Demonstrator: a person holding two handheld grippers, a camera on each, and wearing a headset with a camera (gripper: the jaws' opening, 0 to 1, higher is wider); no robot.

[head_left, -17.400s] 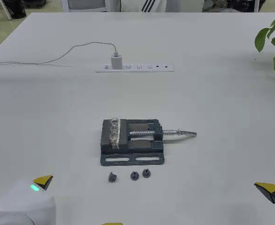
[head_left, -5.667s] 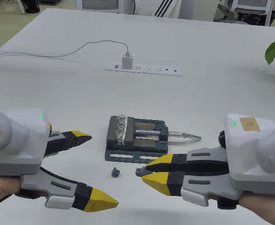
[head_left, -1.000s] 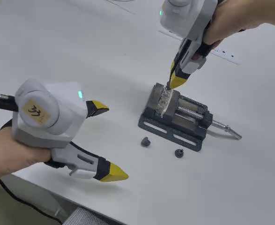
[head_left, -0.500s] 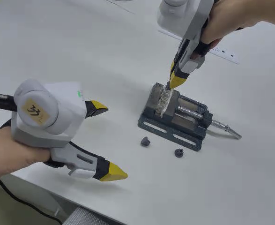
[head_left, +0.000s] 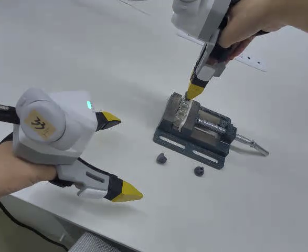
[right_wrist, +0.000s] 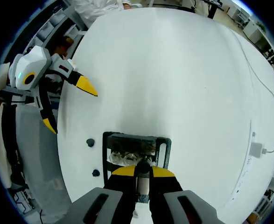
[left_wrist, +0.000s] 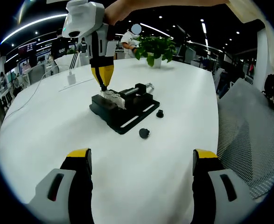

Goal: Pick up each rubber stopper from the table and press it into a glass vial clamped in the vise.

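A dark vise point(head_left: 198, 137) on the white table clamps a row of glass vials point(head_left: 182, 113). My right gripper point(head_left: 192, 93) points down at the far end of that row. It is shut on a dark rubber stopper point(right_wrist: 143, 168), right above the vials point(right_wrist: 129, 159). Two more stoppers point(head_left: 161, 158) point(head_left: 199, 171) lie in front of the vise. My left gripper point(head_left: 121, 157) hovers open to the left with nothing between its jaws. In its own view, the left gripper point(left_wrist: 141, 154) faces the vise point(left_wrist: 127, 108) and both loose stoppers point(left_wrist: 144, 133) point(left_wrist: 159, 113).
A white power strip point(head_left: 250, 59) lies behind the vise, and its charger and cable point(right_wrist: 257, 150) run off to the side. A potted plant point(left_wrist: 155, 46) stands at the table's far end. The vise's screw handle point(head_left: 251, 143) sticks out to the right.
Three stoppers lay on the table at first; two lie there now and one is in my right gripper. Over the last second the right gripper has edged slightly above the end vial. The left gripper has barely moved.
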